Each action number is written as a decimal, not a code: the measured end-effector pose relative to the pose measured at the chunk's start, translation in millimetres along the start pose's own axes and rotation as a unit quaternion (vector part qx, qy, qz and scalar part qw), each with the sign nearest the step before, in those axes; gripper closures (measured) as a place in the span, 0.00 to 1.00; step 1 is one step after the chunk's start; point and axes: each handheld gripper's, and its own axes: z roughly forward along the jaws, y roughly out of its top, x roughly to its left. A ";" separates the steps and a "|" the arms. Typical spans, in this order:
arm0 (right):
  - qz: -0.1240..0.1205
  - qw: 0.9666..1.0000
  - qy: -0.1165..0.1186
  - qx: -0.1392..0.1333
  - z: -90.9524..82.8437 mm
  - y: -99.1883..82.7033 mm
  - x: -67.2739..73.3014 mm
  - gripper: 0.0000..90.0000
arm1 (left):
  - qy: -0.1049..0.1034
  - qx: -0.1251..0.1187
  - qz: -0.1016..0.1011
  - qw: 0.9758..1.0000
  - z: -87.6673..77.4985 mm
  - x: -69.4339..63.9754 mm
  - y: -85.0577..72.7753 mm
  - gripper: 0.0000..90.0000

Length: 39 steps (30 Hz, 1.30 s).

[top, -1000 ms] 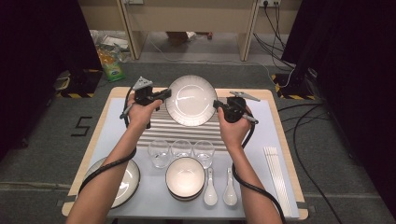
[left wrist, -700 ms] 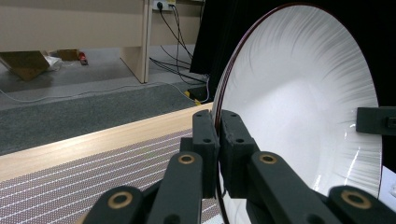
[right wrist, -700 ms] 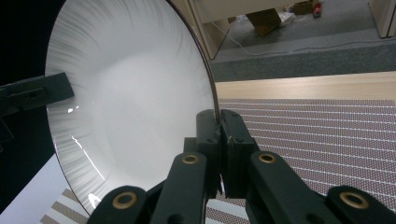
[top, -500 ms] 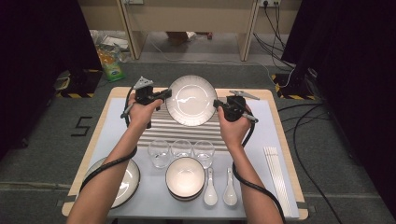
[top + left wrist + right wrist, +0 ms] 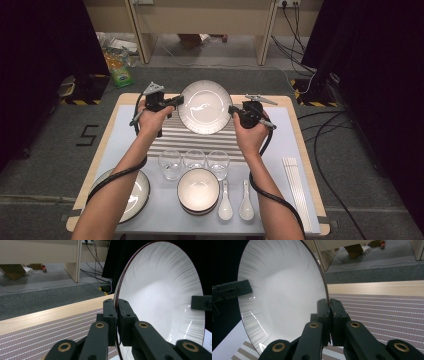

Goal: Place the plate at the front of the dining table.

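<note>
The left tool (image 5: 176,99) and the right tool (image 5: 232,110) each pinch an opposite rim of the white plate (image 5: 205,107), held above the striped mat (image 5: 195,137) near the tabletop's (image 5: 292,131) far edge. Best keep both grips level and move them together.

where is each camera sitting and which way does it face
High view: fixed above the person's side of the table, facing forward and down; both forearms, the left gripper and the right gripper hold a white plate over a striped mat.
Left gripper view: rides the left gripper, looking along jaws clamped on the plate's rim.
Right gripper view: rides the right gripper, clamped on the opposite rim.
Shared: both gripper views show the plate, the mat and the opposite gripper's jaw.
</note>
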 end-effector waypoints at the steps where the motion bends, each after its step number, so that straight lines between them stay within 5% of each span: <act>1: -0.002 1.000 0.000 0.000 0.4 0.4 -0.2 0.97 | 0.000 0.001 0.000 1.000 0.3 0.3 0.1 0.95; 39: -0.003 1.000 -0.003 0.009 12.3 10.6 -5.9 0.97 | 0.006 0.017 -0.008 1.000 13.6 7.3 6.0 0.95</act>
